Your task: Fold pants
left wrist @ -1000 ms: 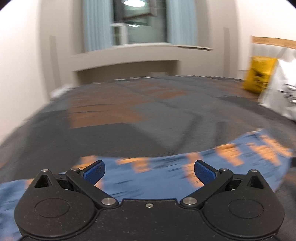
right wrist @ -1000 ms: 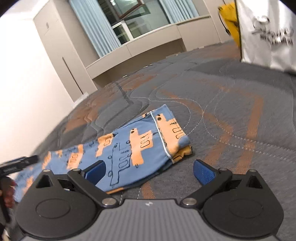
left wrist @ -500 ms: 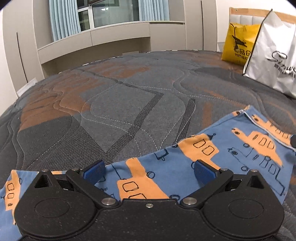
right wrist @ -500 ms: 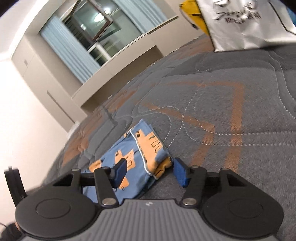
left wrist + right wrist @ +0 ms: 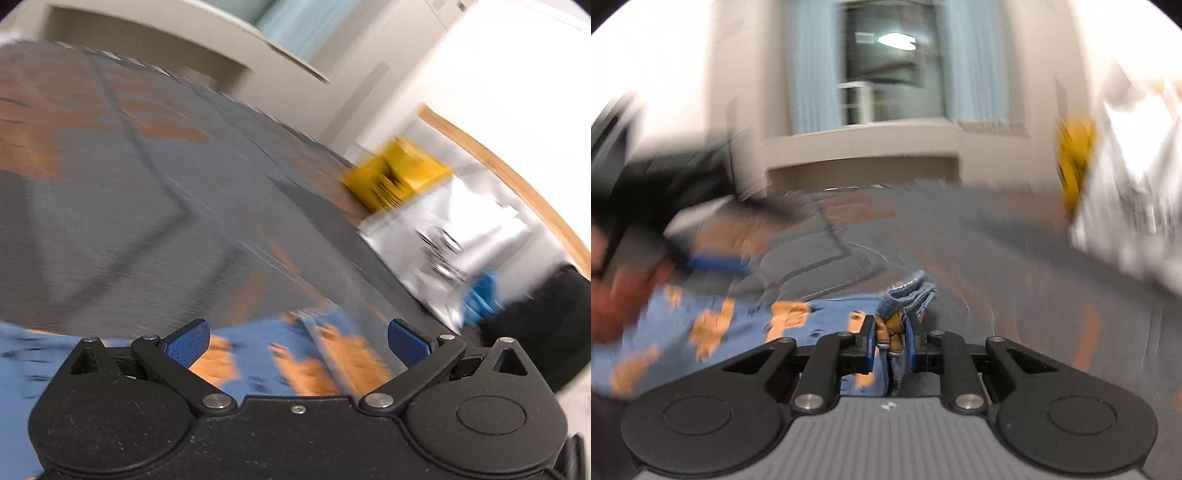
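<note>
grey-and-orange quilted bedspread [image 5: 1015,258] | blue pants with orange print [image 5: 827,314] lie flat on it | right gripper [image 5: 891,341] pinches their bunched end | left gripper [image 5: 297,341] gapes, empty, above them | risk: thin pinch slips, fold skews

surface: bed [image 5: 122,206], grey quilted cover, orange patches, both views blurred | on it: blue pants [image 5: 746,325] with orange print, near edge, mostly flat | yellow bag [image 5: 395,181] far right | white bag [image 5: 443,240] beside it, nearer, touching in view
</note>
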The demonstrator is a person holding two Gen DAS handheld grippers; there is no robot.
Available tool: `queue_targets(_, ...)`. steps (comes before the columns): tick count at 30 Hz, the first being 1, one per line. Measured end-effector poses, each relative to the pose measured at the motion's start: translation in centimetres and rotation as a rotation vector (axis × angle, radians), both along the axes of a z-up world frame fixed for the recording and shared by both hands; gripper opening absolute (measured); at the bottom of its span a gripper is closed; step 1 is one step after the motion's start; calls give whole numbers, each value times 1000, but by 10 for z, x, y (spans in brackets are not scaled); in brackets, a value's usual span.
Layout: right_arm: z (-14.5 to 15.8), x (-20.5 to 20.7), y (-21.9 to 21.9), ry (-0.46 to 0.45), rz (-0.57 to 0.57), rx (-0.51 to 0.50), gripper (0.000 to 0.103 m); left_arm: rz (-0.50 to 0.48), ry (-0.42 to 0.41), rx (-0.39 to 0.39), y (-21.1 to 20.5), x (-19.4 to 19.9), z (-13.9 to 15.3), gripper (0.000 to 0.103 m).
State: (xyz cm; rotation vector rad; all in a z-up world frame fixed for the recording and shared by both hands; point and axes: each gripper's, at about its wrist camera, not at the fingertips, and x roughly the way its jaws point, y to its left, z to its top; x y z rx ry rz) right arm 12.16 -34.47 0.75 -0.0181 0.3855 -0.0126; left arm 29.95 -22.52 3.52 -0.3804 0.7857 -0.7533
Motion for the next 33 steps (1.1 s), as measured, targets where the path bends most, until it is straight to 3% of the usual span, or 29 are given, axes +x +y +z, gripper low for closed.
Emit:
queue_targets(2,-1,-3,37,-17,47,-194,18,-65,45,4,-11,5,-1,102)
queue_targets(5,-13,-9,84,-47,110,-450,18,-72,66,66,-19,5,-9,100)
queue_targets(8,-26,-14,115,-45,168,-582,18,-32,79,116,-12,2,-20,90)
queue_targets(9,-29,-13,121,-35,189,-601,18,-13,92,125,-9,2,-24,87)
queue_targets(12,-39,-12,131,-18,212,-650,18,30,124,134,1,5,-35,58)
queue_targets(14,-41,-9,132,-12,218,-651,18,50,138,145,6,11,-42,29)
queue_targets(21,-49,-1,135,9,231,-672,21,85,153,109,20,12,-52,18)
queue_targets(23,-49,-5,132,0,218,-682,35,86,152,107,20,11,-53,17)
queue_targets(25,-49,-7,132,-12,201,-679,41,88,150,106,20,10,-53,17)
queue_targets(27,-50,-2,129,-3,201,-664,40,91,148,102,20,9,-53,15)
queue_targets(30,-50,2,127,24,227,-643,19,102,143,93,21,6,-50,11)
queue_targets(33,-51,-2,127,12,248,-656,17,114,134,90,25,0,-44,10)
